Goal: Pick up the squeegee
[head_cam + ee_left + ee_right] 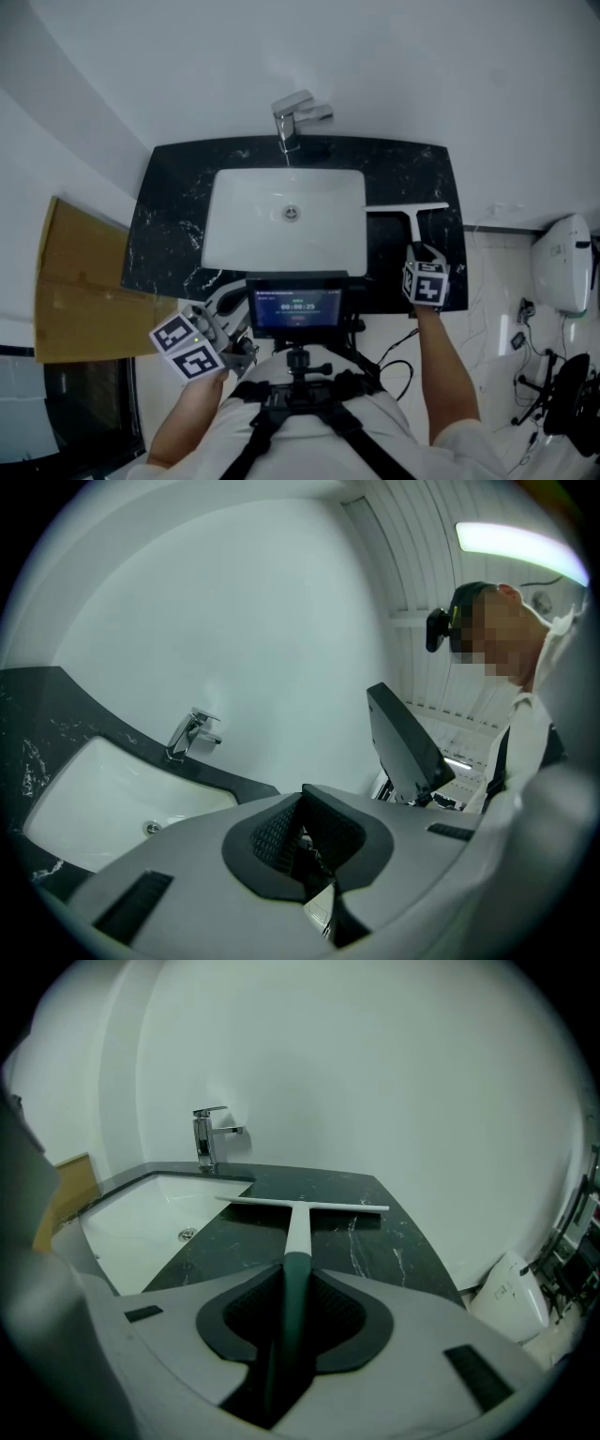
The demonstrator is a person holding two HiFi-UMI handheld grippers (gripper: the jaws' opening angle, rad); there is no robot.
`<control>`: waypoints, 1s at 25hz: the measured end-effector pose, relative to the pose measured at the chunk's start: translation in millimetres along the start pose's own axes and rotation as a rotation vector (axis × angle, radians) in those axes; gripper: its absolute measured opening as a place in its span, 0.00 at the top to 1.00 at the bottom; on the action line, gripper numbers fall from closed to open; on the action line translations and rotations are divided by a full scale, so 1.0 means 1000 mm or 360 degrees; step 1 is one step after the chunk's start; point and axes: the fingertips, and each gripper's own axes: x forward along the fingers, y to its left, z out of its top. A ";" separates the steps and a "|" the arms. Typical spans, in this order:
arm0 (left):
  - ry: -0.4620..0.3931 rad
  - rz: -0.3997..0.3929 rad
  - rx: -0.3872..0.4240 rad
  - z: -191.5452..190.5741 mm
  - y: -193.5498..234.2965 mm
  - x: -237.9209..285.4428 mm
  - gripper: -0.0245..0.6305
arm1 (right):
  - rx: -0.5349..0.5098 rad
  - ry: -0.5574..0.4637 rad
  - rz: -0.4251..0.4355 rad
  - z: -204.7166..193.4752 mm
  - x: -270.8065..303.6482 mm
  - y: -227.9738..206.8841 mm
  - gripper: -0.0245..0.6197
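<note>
The squeegee (pixel 413 221) lies on the black marble counter (pixel 169 216) to the right of the basin, its white blade across the far end and its handle toward me. My right gripper (pixel 418 249) sits over the near end of that handle. In the right gripper view the dark green handle (pixel 296 1269) runs between the jaws of the right gripper (pixel 293 1286), and both pads press on it. The blade (pixel 309 1205) rests on the counter ahead. My left gripper (pixel 239 349) hangs below the counter's front edge, away from the squeegee. Its jaws (pixel 305 832) are together and hold nothing.
A white basin (pixel 225 234) is sunk in the counter, with a chrome faucet (pixel 291 117) behind it against the white wall. A brown panel (pixel 75 281) leans at the left. A white fixture (pixel 562 262) and cables are at the right. A small screen (pixel 297 307) sits on my chest rig.
</note>
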 end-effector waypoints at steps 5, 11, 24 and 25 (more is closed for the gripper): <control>0.0013 -0.0029 0.0002 -0.001 -0.003 0.002 0.97 | -0.0013 -0.0002 -0.0033 0.002 0.000 -0.002 0.82; 0.0016 -0.0047 -0.0003 -0.004 -0.006 0.000 0.97 | 0.0008 -0.0001 -0.0024 0.001 0.001 -0.003 0.82; -0.0019 -0.0047 -0.0023 -0.008 -0.005 -0.008 0.97 | 0.0011 0.0010 -0.0006 0.001 0.002 -0.002 0.82; -0.0020 -0.0047 -0.0021 -0.007 -0.005 -0.008 0.97 | 0.0014 0.0015 -0.0008 0.002 0.002 -0.003 0.82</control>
